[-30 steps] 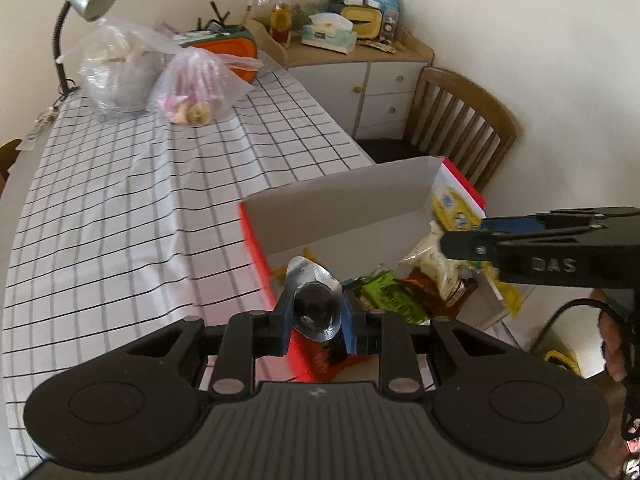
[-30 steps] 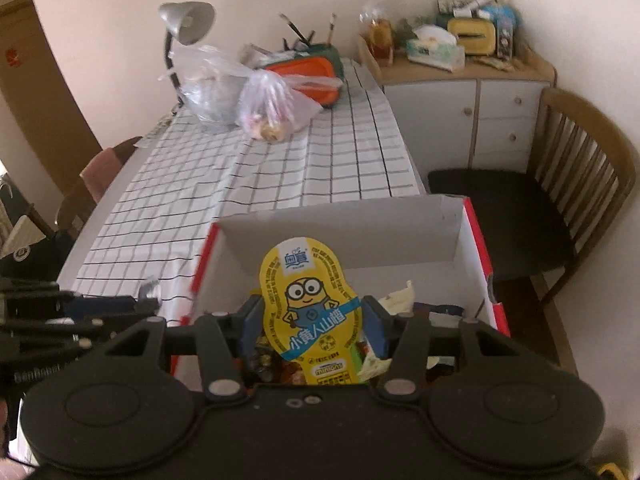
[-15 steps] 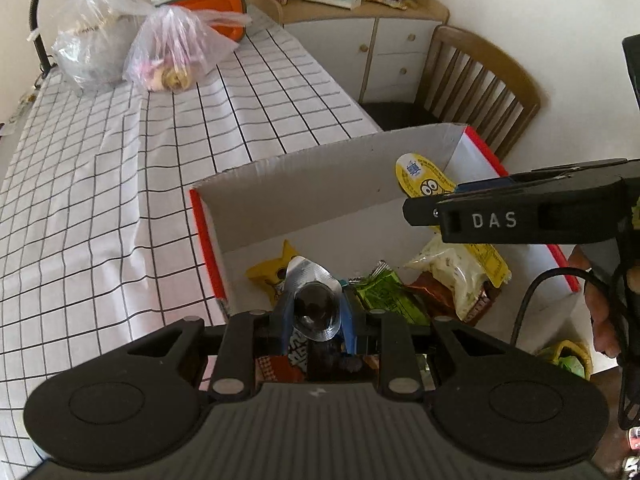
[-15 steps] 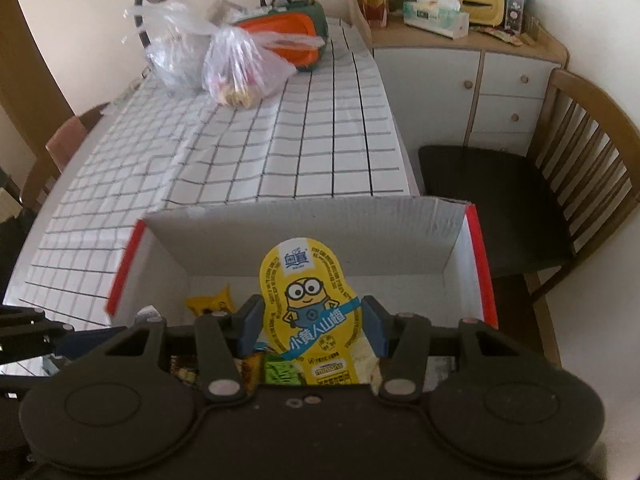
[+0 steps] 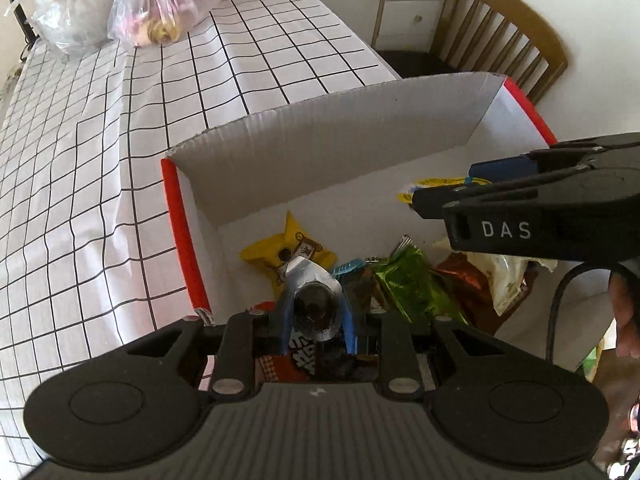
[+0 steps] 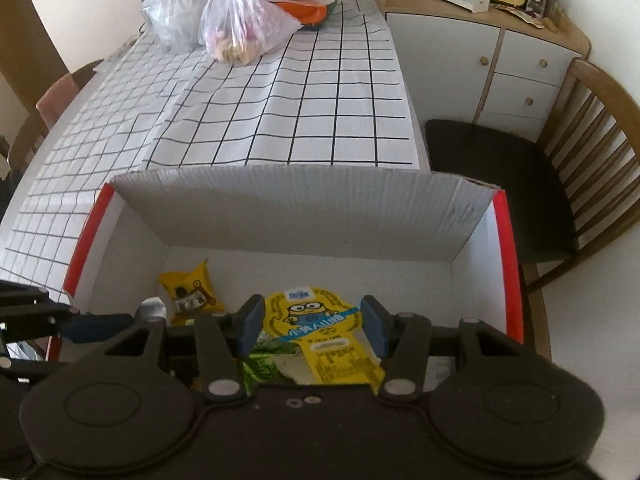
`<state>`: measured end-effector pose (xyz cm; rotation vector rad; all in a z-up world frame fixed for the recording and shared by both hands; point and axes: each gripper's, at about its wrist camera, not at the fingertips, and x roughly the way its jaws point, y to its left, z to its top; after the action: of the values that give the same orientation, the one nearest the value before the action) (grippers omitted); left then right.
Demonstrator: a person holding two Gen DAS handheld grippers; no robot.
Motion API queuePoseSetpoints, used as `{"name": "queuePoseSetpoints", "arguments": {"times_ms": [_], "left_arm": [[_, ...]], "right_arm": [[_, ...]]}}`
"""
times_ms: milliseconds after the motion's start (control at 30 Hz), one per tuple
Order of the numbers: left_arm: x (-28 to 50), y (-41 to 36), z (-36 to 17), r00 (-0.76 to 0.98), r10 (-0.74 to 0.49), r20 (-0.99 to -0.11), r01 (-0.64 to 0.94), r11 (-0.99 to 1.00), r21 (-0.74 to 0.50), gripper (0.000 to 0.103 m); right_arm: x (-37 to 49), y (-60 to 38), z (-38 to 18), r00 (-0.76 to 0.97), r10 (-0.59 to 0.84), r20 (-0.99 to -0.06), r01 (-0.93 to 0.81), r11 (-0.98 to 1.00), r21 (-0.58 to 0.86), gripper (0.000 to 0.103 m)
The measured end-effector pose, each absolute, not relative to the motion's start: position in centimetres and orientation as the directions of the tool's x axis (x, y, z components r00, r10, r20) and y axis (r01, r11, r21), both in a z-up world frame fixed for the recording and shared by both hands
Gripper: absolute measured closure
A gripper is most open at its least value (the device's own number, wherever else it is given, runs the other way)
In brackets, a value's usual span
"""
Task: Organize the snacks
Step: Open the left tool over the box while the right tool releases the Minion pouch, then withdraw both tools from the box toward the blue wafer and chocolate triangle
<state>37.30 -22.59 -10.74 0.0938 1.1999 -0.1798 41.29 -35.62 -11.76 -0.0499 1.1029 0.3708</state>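
Both grippers have dropped into the cardboard box [image 6: 304, 216] since 1 second ago: left gripper [image 5: 316, 312] clamps a silver packet [image 5: 310, 280], right gripper [image 6: 312, 326] grips the yellow cartoon-lidded snack [image 6: 316, 320] above loose snacks.

Two tied plastic bags [image 6: 236, 20] sit on the checked surface [image 6: 280, 112]; a wooden chair [image 6: 560, 168] stands beside a white cabinet [image 6: 500, 68].

Matt corrugated cardboard box [image 6: 304, 216], glossy foil snack wrappers [image 5: 412, 284], crinkled plastic bags [image 6: 244, 20], wooden chair [image 6: 592, 120]
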Motion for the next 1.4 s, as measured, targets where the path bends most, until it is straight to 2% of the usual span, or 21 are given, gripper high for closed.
{"name": "queuePoseSetpoints", "arguments": {"times_ms": [200,267,400,733,833,900,967,1133,1267,1400], "left_arm": [[37.4,-22.8,-10.8,0.354,-0.083,-0.931,0.185,0.983,-0.017,0.078],[37.4,-22.7,-10.8,0.357,-0.086,-0.930,0.180,0.983,-0.022,0.078],[37.1,-22.4,-10.6,0.370,-0.097,-0.924,0.173,0.984,-0.035,0.078],[35.2,-21.3,-8.2,0.448,-0.102,-0.888,0.131,0.990,-0.047,0.073],[34.5,-20.8,-7.3,0.474,-0.106,-0.874,0.120,0.991,-0.055,0.072],[34.0,-20.5,-6.7,0.492,-0.111,-0.864,0.114,0.992,-0.062,0.066],[33.2,-20.3,-5.9,0.514,-0.116,-0.850,0.108,0.992,-0.070,0.052],[31.6,-19.8,-4.1,0.560,-0.128,-0.818,0.111,0.991,-0.079,0.051],[30.2,-19.3,-3.0,0.591,-0.131,-0.796,0.104,0.991,-0.086,0.048],[28.5,-18.6,-1.9,0.620,-0.140,-0.772,0.107,0.990,-0.094,0.044]], "right_arm": [[41.0,-35.8,-11.6,0.398,0.276,-0.875,-0.327,0.934,0.146,0.050],[40.8,-36.0,-11.3,0.408,0.281,-0.869,-0.328,0.933,0.148,0.045],[40.5,-36.4,-10.5,0.427,0.295,-0.855,-0.331,0.931,0.156,0.043],[38.1,-37.0,-8.0,0.452,0.358,-0.817,-0.372,0.908,0.192,0.039],[36.9,-37.0,-7.1,0.467,0.372,-0.802,-0.390,0.901,0.191,0.035],[36.1,-37.1,-6.4,0.475,0.384,-0.791,-0.398,0.896,0.196,0.032],[35.4,-37.3,-5.8,0.482,0.397,-0.781,-0.402,0.892,0.205,0.030],[33.5,-37.8,-4.6,0.497,0.432,-0.753,-0.411,0.881,0.233,0.025],[31.8,-37.6,-3.4,0.520,0.449,-0.727,-0.429,0.873,0.233,0.016],[30.2,-37.2,-2.4,0.532,0.471,-0.704,-0.447,0.862,0.239,0.013]]}}
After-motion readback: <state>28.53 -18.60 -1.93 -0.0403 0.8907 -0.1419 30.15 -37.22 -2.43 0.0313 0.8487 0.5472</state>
